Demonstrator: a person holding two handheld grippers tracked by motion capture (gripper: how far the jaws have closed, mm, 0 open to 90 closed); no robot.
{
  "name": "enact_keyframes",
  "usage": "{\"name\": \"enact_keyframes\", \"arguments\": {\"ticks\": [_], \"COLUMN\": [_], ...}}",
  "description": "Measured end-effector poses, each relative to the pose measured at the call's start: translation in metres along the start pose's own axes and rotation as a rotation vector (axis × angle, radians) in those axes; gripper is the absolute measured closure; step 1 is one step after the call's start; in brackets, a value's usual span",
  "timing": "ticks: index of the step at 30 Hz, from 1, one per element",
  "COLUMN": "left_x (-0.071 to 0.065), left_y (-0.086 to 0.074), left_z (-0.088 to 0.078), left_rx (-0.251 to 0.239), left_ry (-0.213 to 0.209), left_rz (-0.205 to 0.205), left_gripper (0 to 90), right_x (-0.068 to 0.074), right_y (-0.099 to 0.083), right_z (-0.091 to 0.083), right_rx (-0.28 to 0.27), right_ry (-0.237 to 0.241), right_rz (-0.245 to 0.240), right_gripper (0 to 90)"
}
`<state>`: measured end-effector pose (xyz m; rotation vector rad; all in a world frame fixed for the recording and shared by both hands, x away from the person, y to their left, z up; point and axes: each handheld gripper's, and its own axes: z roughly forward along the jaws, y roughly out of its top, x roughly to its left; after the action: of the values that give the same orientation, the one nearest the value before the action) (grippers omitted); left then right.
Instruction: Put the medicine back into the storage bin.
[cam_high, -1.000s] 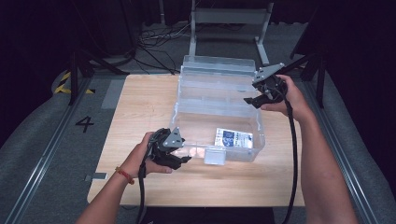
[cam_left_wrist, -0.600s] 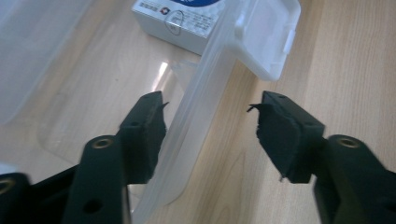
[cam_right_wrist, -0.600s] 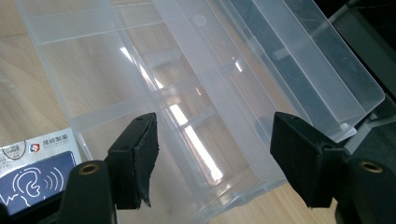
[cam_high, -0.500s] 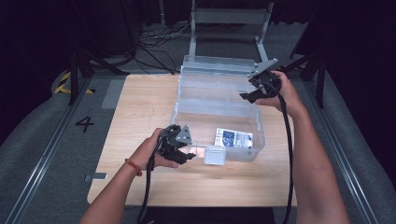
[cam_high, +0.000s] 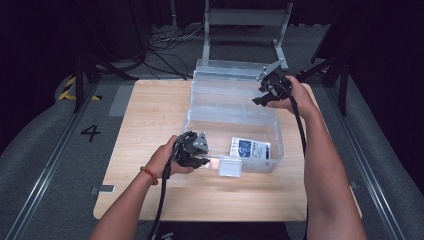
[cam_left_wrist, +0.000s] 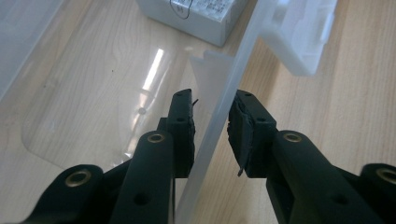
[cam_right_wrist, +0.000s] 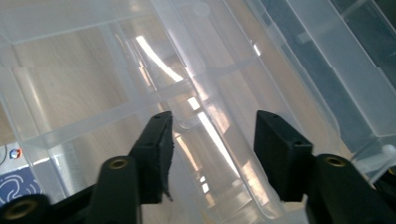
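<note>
A pale wooden surface (cam_high: 150, 115) with rounded corners stands in a dark room, lit from above so that the boards glow while everything around them falls into black. Grey carpeted floor (cam_high: 40, 165) surrounds it. A metal rail (cam_high: 37, 182) runs along the floor on one side, and beside it a black figure 4 (cam_high: 91, 132) is marked on the carpet. Yellow and black hazard tape (cam_high: 67, 90) lies further back. Beyond the far edge stands a grey metal frame (cam_high: 245, 22), with a tangle of cables (cam_high: 167, 42) on the floor beside it. Dark stand legs (cam_high: 345, 75) rise at the other side.
</note>
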<state>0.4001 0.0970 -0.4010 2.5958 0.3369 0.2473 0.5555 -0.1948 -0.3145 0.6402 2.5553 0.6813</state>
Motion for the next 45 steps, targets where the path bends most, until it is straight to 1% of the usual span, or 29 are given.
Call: {"name": "enact_keyframes", "arguments": {"ticks": [1,2,5,6,7,8,9,10,11,12,14,16,17,18,19,21,23,27,28,29,30,31,32,34,37,38,40,43,45], "left_x": [0.0,0.0,0.001,0.001,0.002,0.002,0.002,0.001,0.001,0.0,0.0,0.0,0.001,0.001,0.001,0.002,0.002,0.002,0.002,0.002,0.002,0.001,0.001,0.001,0.0,0.0,0.0,0.0,0.0], "left_y": [0.0,0.0,-0.001,-0.002,-0.003,-0.003,-0.003,-0.003,-0.003,-0.003,-0.003,-0.004,-0.005,-0.006,-0.006,-0.006,-0.007,-0.008,-0.009,-0.01,-0.011,-0.011,-0.011,-0.012,-0.012,-0.012,-0.012,-0.013,-0.013], "left_z": [0.0,0.0,0.0,0.0,-0.001,-0.001,-0.001,-0.001,-0.001,-0.001,-0.001,-0.001,-0.001,-0.002,-0.002,-0.002,-0.002,-0.002,-0.002,-0.002,-0.002,-0.001,-0.001,-0.001,-0.001,-0.001,-0.001,-0.001,-0.001], "left_rx": [0.0,-0.002,-0.014,-0.022,-0.029,-0.029,-0.032,-0.029,-0.026,-0.023,-0.031,-0.042,-0.063,-0.066,-0.07,-0.071,-0.072,-0.09,-0.099,-0.116,-0.121,-0.131,-0.136,-0.136,-0.139,-0.141,-0.147,-0.158,-0.16], "left_ry": [-0.004,-0.005,-0.011,-0.016,-0.023,-0.023,-0.028,-0.025,-0.024,-0.021,-0.018,-0.026,-0.03,-0.04,-0.038,-0.037,-0.037,-0.043,-0.045,-0.048,-0.048,-0.043,-0.04,-0.037,-0.037,-0.033,-0.032,-0.03,-0.031], "left_rz": [0.001,-0.001,-0.01,-0.018,-0.018,-0.018,-0.013,-0.015,-0.013,-0.012,-0.018,-0.025,-0.025,-0.035,-0.038,-0.037,-0.037,-0.041,-0.054,-0.06,-0.065,-0.068,-0.073,-0.065,-0.067,-0.065,-0.067,-0.069,-0.069], "left_gripper": [70.6,70.9,71.4,71.5,71.6,71.8,71.8,71.8,71.9,71.9,71.8,71.8,71.8,72.0,72.0,72.0,72.1,72.0,71.9,71.9,71.8,71.7,71.5,71.5,71.4,71.4,71.3,71.2,71.2], "right_x": [0.0,0.0,0.001,0.001,0.0,-0.001,-0.001,-0.003,-0.003,-0.003,-0.003,-0.003,-0.003,-0.002,-0.002,-0.003,-0.004,-0.004,-0.003,-0.003,-0.002,-0.003,-0.002,-0.002,-0.001,-0.001,-0.003,-0.004,-0.005], "right_y": [0.0,0.001,0.003,0.003,0.004,0.005,0.005,0.007,0.009,0.009,0.012,0.015,0.017,0.02,0.023,0.025,0.026,0.024,0.023,0.022,0.022,0.021,0.02,0.02,0.019,0.019,0.017,0.015,0.015], "right_z": [0.001,0.003,0.005,0.005,0.004,0.004,0.004,0.004,0.004,0.004,0.004,0.005,0.005,0.006,0.007,0.007,0.008,0.009,0.008,0.008,0.008,0.007,0.006,0.004,0.004,0.003,0.003,0.002,0.001], "right_rx": [0.005,0.024,0.044,0.049,0.057,0.063,0.063,0.095,0.105,0.105,0.128,0.163,0.179,0.204,0.226,0.246,0.253,0.227,0.218,0.214,0.202,0.193,0.185,0.182,0.167,0.164,0.138,0.117,0.11], "right_ry": [0.008,0.004,-0.003,-0.01,-0.019,-0.015,-0.015,-0.026,-0.024,-0.024,-0.018,-0.016,-0.019,-0.019,-0.01,0.004,0.008,0.001,0.001,0.0,-0.004,0.005,0.005,0.008,0.006,0.009,0.025,0.043,0.053], "right_rz": [0.0,-0.023,-0.039,-0.037,-0.043,-0.037,-0.037,-0.053,-0.064,-0.064,-0.091,-0.127,-0.142,-0.174,-0.193,-0.216,-0.217,-0.204,-0.203,-0.2,-0.193,-0.192,-0.183,-0.189,-0.194,-0.199,-0.19,-0.189,-0.191], "right_gripper": [49.3,49.7,53.2,56.4,59.7,64.8,64.8,70.4,71.2,71.2,72.6,74.1,74.9,76.2,77.1,78.1,78.0,77.9,78.1,78.2,78.9,79.7,80.1,80.6,81.1,81.4,81.9,82.8,83.4]}}
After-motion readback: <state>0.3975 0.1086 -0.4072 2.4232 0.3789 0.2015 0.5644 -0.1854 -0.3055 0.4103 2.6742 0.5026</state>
